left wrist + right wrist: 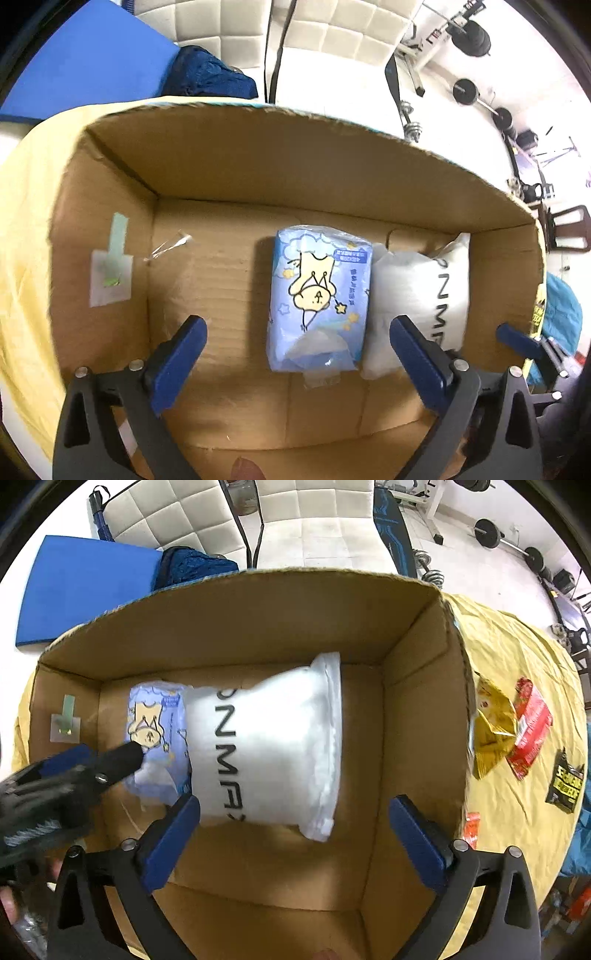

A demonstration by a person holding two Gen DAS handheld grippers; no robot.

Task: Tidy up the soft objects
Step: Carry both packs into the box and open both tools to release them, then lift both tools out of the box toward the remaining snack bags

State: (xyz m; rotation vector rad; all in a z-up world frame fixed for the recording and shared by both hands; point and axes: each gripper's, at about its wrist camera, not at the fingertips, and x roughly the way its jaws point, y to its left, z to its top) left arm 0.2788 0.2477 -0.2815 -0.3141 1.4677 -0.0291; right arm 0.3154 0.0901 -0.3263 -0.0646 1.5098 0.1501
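Left wrist view: two soft packs lie side by side in the cardboard box, both tools empty above them

Lower centre of the frame, the left gripper has its jaws spread wide over the blue cartoon tissue pack, which touches the white lettered pouch to its right. In the right wrist view the right gripper is likewise spread, holding nothing, with the pouch at frame centre. Placing looks finished for these two. At right on the yellow cloth lie a yellow snack bag and a red packet; the next move probably calls for lifting clear of the box wall and reaching there
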